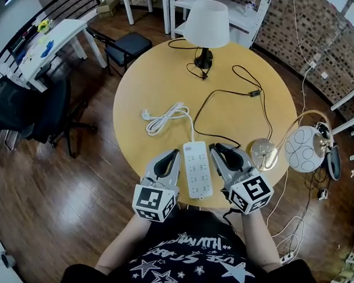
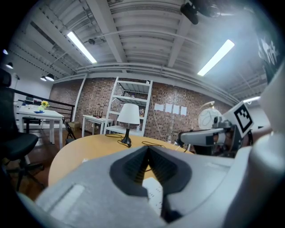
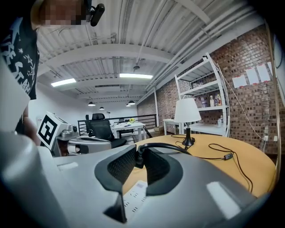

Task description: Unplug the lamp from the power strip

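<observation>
A lamp (image 1: 206, 25) with a white shade stands at the far side of the round wooden table (image 1: 162, 73). Its black cord (image 1: 205, 104) winds across the top to my right gripper (image 1: 215, 148). That gripper (image 3: 139, 153) is shut on the black lamp plug (image 3: 139, 159), just by the far right corner of the white power strip (image 1: 197, 171). Whether the plug sits in a socket I cannot tell. My left gripper (image 1: 175, 154) rests left of the strip, shut, with nothing between its fingers. The strip (image 3: 133, 198) shows below the right gripper's jaws.
The strip's white cord (image 1: 163, 117) lies coiled on the table to the left. A brass base (image 1: 263, 153) and a white globe (image 1: 302, 148) sit at the table's right edge. A black chair (image 1: 127, 46) and a white side table (image 1: 52, 41) stand beyond, on the left.
</observation>
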`<state>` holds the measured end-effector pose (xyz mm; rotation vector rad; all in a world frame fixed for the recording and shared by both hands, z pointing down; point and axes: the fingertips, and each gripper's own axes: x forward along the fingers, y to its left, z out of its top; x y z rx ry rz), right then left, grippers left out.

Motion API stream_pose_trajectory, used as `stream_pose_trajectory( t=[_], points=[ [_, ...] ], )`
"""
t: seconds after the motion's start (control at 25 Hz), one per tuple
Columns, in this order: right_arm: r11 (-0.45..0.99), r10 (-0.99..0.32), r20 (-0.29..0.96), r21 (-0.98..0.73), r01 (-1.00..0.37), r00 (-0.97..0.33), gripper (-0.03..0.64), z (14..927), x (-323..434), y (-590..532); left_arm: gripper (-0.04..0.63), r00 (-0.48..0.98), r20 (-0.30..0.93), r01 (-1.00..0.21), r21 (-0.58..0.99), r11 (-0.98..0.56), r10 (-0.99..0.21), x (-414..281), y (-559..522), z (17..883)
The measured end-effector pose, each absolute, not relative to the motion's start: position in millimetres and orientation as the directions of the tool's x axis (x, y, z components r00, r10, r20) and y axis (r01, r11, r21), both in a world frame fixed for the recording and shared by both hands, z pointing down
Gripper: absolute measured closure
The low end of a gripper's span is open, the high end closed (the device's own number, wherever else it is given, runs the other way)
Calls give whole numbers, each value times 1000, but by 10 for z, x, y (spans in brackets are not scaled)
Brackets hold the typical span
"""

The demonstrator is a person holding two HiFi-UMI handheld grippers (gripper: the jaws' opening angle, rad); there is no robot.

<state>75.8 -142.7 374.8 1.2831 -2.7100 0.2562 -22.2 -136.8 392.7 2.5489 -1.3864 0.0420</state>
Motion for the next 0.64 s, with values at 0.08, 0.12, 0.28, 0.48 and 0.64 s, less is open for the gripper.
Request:
stream_pose_trajectory(
  t=[0.08, 0.12, 0.28, 0.48, 0.64],
  points=[
    [617, -758, 195, -94, -781, -622, 558, 3757, 796, -1416, 591, 554, 139, -828, 191, -527, -821, -212, -1352, 3924],
    [614, -760, 198, -91, -784, -619, 557, 3766, 814, -1411, 591, 556, 139, -827, 192, -529, -819, -209, -1344, 3922],
    [596, -770, 227, -78, -799, -596, 558, 3855, 905, -1398, 591, 559, 140, -825, 192, -532, -817, -203, -1312, 3915],
    [576, -778, 256, -73, -814, -573, 557, 3967, 1026, -1370, 591, 557, 143, -826, 190, -530, -818, -206, -1292, 3916],
    [581, -778, 244, -73, -811, -579, 557, 3939, 1032, -1353, 591, 549, 141, -832, 184, -523, -824, -229, -1303, 3912]
  ],
)
